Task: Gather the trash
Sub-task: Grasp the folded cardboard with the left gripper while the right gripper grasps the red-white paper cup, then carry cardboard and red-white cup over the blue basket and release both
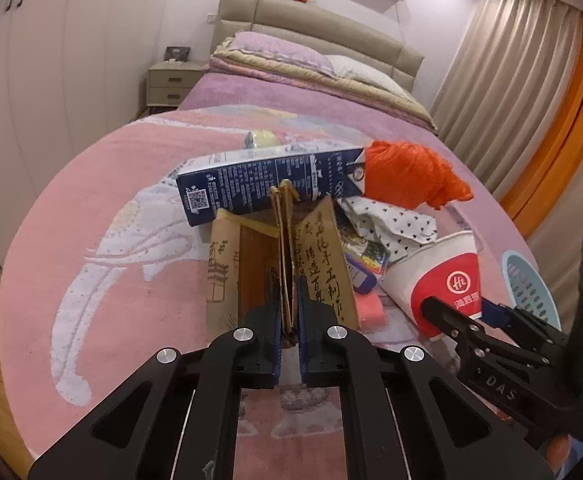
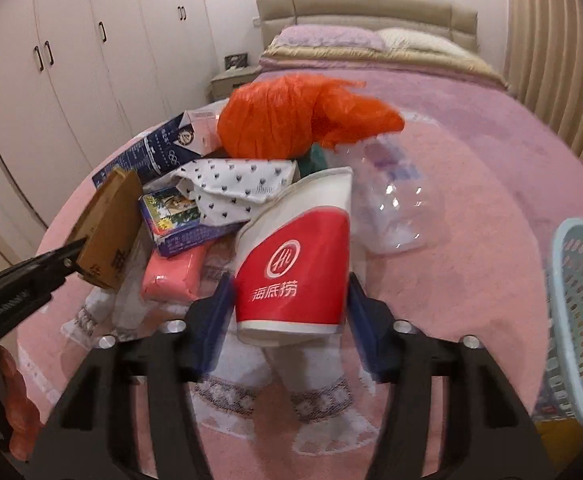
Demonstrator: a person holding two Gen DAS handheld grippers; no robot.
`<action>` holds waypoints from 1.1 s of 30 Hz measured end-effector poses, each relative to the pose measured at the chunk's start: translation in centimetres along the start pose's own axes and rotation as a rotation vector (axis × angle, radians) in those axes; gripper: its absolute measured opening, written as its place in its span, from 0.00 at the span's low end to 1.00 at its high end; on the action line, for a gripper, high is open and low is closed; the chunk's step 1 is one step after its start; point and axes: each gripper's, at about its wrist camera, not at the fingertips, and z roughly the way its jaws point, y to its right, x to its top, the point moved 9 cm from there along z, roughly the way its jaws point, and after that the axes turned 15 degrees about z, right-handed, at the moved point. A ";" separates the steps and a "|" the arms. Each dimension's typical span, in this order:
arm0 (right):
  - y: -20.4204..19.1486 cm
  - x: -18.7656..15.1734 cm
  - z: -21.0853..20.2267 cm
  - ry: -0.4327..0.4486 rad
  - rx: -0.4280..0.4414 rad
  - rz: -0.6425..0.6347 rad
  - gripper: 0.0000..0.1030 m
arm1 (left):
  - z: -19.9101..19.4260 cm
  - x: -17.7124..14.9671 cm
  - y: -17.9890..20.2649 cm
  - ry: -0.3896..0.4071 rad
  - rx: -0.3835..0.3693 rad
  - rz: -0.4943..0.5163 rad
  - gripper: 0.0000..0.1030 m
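Your left hand-held gripper is pinching a folded brown cardboard piece with handwriting on it, the pads pressed flat against both sides of its upright middle fold, and the piece is raised above the pink blanket on the bed. Your right hand-held gripper is spread around a red and white paper cup, one blue pad on each side of the cup's lower half; motion blur keeps you from telling whether the pads are touching its wall. The cup lies tilted with its open rim pointing away from you, at the near edge of a trash pile. In that pile you have a dark blue milk carton on its side, a crumpled orange plastic bag on top, a white wrapper with small dark hearts, a small blue printed box, a pink packet and a clear plastic container just right of the cup. A light blue perforated basket stands at your far right, apart from the pile
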 end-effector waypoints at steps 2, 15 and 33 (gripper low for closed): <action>0.2 0.0 -0.4 0.007 0.011 0.012 0.49 | -0.8 0.2 0.4 0.017 -0.005 0.009 0.04; 4.7 2.7 -8.8 0.170 0.047 0.130 0.49 | -6.2 4.7 8.0 0.201 -0.110 0.137 0.03; 23.7 6.4 -17.1 0.367 -0.177 0.394 0.49 | 0.6 9.0 27.9 0.153 -0.339 0.414 0.03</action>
